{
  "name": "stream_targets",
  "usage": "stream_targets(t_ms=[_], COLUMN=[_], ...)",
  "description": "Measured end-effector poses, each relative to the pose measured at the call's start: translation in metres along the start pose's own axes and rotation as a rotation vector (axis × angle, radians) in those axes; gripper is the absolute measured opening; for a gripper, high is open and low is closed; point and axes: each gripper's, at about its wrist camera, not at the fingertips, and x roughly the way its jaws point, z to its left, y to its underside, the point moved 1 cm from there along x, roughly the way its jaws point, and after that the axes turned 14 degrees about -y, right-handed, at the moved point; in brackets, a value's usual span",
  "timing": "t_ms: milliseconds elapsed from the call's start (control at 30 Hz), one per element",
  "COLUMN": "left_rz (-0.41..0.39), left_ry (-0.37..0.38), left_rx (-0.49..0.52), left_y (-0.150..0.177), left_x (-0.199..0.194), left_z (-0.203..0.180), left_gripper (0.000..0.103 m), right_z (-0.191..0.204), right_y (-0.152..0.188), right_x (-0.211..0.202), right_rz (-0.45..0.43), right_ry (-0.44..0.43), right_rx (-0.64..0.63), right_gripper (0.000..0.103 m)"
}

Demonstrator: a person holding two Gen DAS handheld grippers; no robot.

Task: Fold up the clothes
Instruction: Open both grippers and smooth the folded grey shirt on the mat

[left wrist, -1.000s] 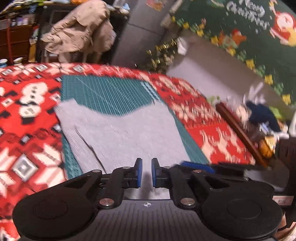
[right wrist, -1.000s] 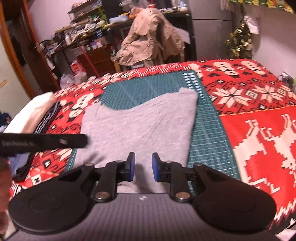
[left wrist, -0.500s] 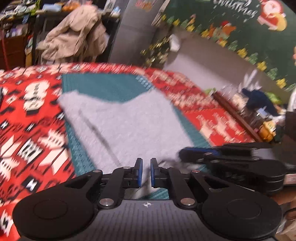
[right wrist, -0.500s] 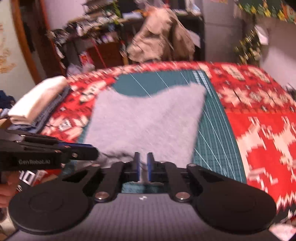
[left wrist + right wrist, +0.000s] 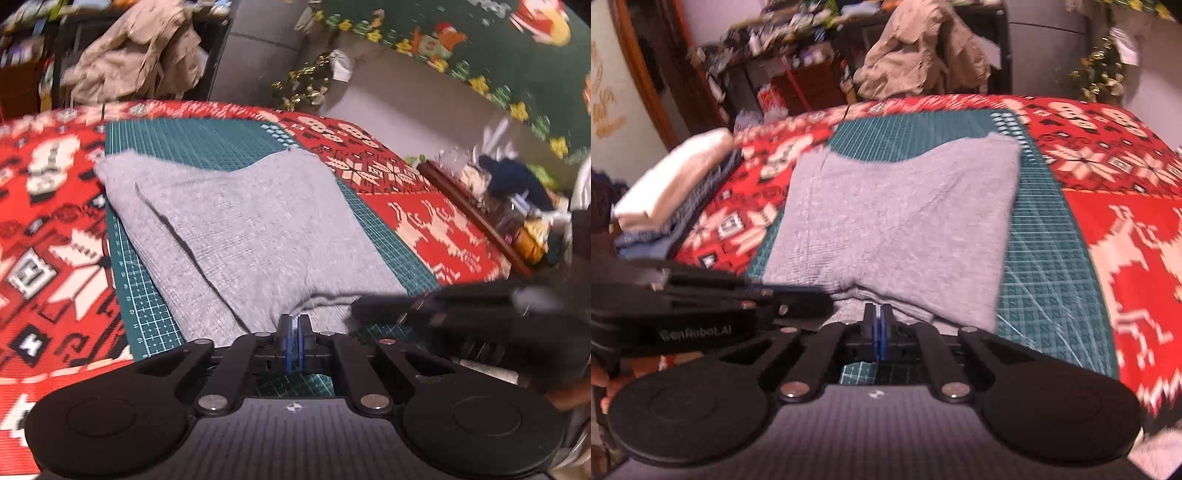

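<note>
A grey garment [image 5: 240,229] [image 5: 901,221] lies flat on a green cutting mat [image 5: 192,144] [image 5: 1045,258]. My left gripper [image 5: 294,321] is at its near hem, jaws closing, blue pads pinching the bunched cloth. My right gripper [image 5: 878,310] grips the same near hem a little further right, jaws closing too, with the hem raised at its tips. Each gripper shows in the other's view: the right one [image 5: 356,304] at the lower right, the left one [image 5: 827,299] at the lower left, held by a hand.
A red patterned blanket [image 5: 55,221] [image 5: 1126,229] covers the bed under the mat. Folded clothes [image 5: 672,181] are stacked at the left edge. A beige jacket [image 5: 923,51] hangs on a chair behind. A wooden tray with clutter [image 5: 517,206] lies at the right.
Both grippers' jaws have come together on the garment's near hem, which is now bunched and lifted. The two grippers now sit closer to each other.
</note>
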Motion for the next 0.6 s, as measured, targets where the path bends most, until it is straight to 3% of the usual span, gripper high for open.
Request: stream_targets(t_ms=[133, 333, 600], left_rz=[-0.043, -0.006, -0.001], left_ry=[0.013, -0.016, -0.019], left_rx=[0.012, 0.018, 0.041], left_y=[0.001, 0.002, 0.010], left_x=[-0.005, 0.012, -0.013], left_z=[-0.007, -0.007, -0.005], left_gripper=[0.005, 0.005, 0.005], right_z=[-0.011, -0.027, -0.028], right_y=[-0.002, -0.006, 0.011], right_x=[-0.021, -0.003, -0.023], right_rz=[-0.093, -0.006, 0.008], right_ry=[0.045, 0.092, 0.083], right_rx=[0.031, 0.058, 0.069], right_gripper=[0.004, 0.003, 0.005])
